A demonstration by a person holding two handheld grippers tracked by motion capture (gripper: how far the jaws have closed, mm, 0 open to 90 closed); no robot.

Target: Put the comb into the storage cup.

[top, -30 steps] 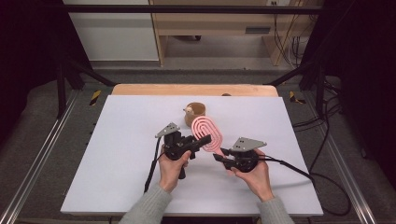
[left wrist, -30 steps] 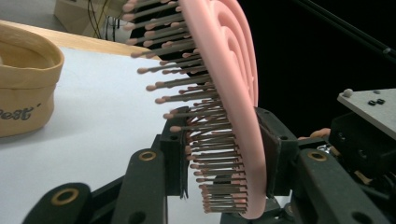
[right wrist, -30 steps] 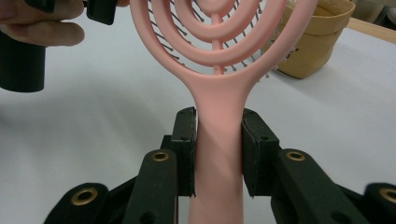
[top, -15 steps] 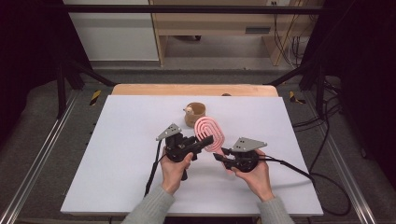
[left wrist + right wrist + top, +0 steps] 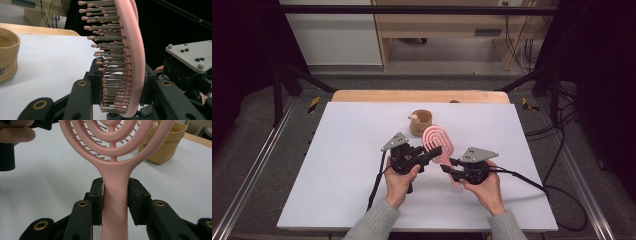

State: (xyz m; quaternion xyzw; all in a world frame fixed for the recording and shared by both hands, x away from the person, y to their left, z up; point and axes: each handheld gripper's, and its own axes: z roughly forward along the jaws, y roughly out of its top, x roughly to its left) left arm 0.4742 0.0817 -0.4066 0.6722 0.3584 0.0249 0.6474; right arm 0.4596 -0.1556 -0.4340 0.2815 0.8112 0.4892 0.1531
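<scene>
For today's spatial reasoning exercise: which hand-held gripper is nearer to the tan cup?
Left. The left hand-held gripper grips the pink hairbrush head just below the tan cup; the right hand-held gripper clamps the handle, farther back.

High view looks fwd & down over whole surface [image 5: 337, 165]; both gripper views sit v. close behind own jaws, sharing pink brush [image 5: 439, 144] & tan cup [image 5: 421, 122] at 12 o'clock

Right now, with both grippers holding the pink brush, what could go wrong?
1. The left gripper pinches the pink brush across its bristles, so they might bend.
2. The right gripper clamps the handle; pulling apart could twist it loose.
3. The tan pot stands just behind; a swing could tip it.
</scene>
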